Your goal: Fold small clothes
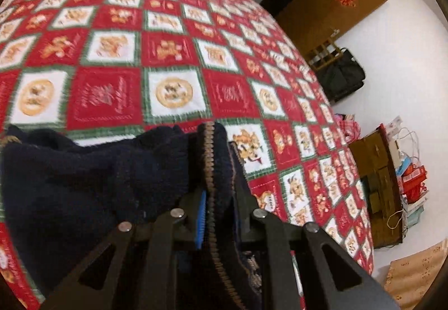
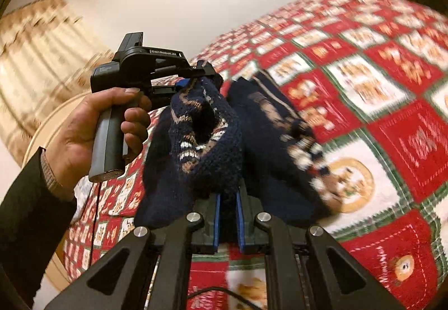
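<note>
A small navy knit sweater [image 2: 263, 131] with tan and white patterned bands hangs between both grippers above the bed. My right gripper [image 2: 228, 198] is shut on one edge of it, the knit bunched over the blue pads. My left gripper [image 1: 215, 167] is shut on a ribbed edge of the sweater [image 1: 92, 178], which drapes to the left. In the right wrist view the left gripper [image 2: 193, 80] shows at the far side, held by a hand, pinching the sweater's other end.
The bed is covered by a red, white and green checkered quilt [image 1: 173, 38]. Right of the bed stand a wooden cabinet [image 1: 378, 178] with bags, a black bag [image 1: 341, 75] and a brown door [image 1: 330, 2]. Beige curtains [image 2: 36, 58] hang on the left.
</note>
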Tool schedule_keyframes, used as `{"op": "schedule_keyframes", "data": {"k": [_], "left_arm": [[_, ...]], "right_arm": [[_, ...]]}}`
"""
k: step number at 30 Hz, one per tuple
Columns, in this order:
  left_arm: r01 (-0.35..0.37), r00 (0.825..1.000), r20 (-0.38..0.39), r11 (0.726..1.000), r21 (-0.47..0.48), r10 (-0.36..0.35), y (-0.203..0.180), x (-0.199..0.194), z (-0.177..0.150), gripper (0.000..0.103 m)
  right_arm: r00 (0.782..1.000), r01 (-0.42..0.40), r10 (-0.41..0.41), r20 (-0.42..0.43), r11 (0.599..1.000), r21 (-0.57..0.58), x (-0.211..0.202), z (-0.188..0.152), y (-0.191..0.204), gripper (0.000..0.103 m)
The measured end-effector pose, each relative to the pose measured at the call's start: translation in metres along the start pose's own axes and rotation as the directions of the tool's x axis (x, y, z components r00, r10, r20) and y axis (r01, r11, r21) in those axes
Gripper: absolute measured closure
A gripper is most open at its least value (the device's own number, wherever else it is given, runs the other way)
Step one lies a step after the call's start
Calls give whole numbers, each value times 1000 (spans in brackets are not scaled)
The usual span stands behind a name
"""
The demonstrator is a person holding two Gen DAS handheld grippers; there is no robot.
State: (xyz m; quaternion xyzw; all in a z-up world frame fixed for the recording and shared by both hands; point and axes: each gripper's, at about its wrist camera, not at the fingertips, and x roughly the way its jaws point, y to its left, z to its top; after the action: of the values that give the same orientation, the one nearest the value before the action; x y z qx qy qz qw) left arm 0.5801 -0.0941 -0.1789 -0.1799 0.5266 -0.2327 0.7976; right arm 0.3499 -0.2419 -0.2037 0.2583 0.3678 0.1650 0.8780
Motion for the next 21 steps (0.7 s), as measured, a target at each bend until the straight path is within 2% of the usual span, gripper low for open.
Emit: {"op": "schedule_keyframes", "data": {"k": [3,4,6,9,12,14,16,18,21], "left_arm": [[-26,1000,-14,1000,11,26,-6,21,-4,85],[-26,1000,-11,1000,12,26,-7,24,-5,82],[-18,1000,7,1000,13,18,-13,24,-7,70],[-3,1000,20,998,56,2,-26,21,-8,59],[-13,999,33,993,118,9,-41,12,-12,55],[-54,997,57,981,184,44,-49,2,-19,54],[-109,991,95,968,228,89,-53,-7,-23,46],[-175,979,146,946,274,139,-54,-21,-32,34],[-219,966,200,926,307,162,-49,-42,-48,30]], "right_arm": [[1000,-8,9,-16,999,53,3,-5,-18,94],[1000,-13,15,-18,997,75,3,-6,-24,94],[999,-30,33,-22,994,108,4,-8,-34,93],[999,-42,44,-14,989,141,2,-8,-41,93],[999,-31,33,-5,987,158,-2,-8,-46,93],[1000,-18,19,0,986,168,-5,-9,-49,92],[1000,7,-8,8,986,167,-10,-9,-51,92],[999,37,-42,24,985,168,-18,-9,-54,92],[992,89,-102,76,983,158,-35,-5,-54,91]]}}
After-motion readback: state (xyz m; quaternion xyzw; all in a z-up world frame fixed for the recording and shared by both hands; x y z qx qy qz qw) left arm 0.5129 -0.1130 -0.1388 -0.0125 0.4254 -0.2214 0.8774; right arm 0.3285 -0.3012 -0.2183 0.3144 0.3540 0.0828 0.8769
